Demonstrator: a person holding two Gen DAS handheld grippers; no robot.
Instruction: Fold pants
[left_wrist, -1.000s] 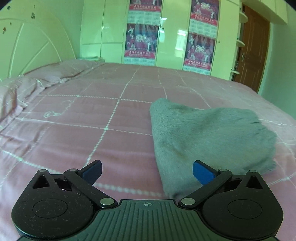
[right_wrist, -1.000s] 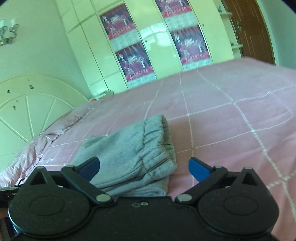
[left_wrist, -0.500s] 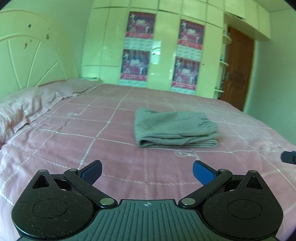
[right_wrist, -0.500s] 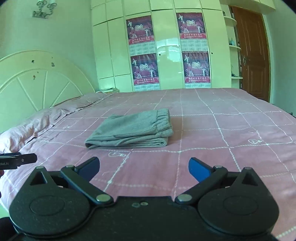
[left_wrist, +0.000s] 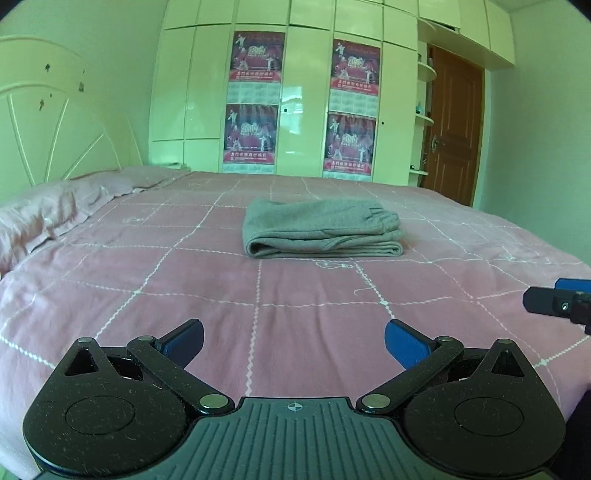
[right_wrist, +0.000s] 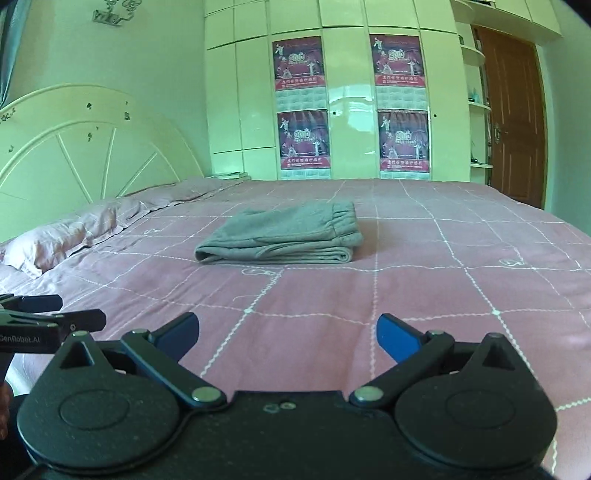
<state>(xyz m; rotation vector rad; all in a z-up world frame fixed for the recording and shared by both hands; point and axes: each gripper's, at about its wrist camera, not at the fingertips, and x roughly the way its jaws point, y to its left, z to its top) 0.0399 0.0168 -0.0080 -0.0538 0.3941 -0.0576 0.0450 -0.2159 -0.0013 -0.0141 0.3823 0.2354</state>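
Note:
The grey pants (left_wrist: 321, 227) lie folded in a flat stack on the pink checked bed (left_wrist: 147, 280), with the elastic waistband on the right side. They also show in the right wrist view (right_wrist: 282, 232). My left gripper (left_wrist: 294, 338) is open and empty, well back from the pants near the bed's front edge. My right gripper (right_wrist: 287, 334) is open and empty, also well back from the pants. The right gripper's tip shows at the right edge of the left wrist view (left_wrist: 557, 301), and the left gripper's side shows at the left edge of the right wrist view (right_wrist: 40, 319).
Pink pillows (right_wrist: 66, 236) lie along the left by the white headboard (right_wrist: 85, 147). A white wardrobe with posters (left_wrist: 299, 103) stands behind the bed. A brown door (left_wrist: 452, 129) is at the back right.
Both grippers have pulled back from the folded pants toward the bed's front edge. The pants now look smaller and farther away. Both grippers stayed open.

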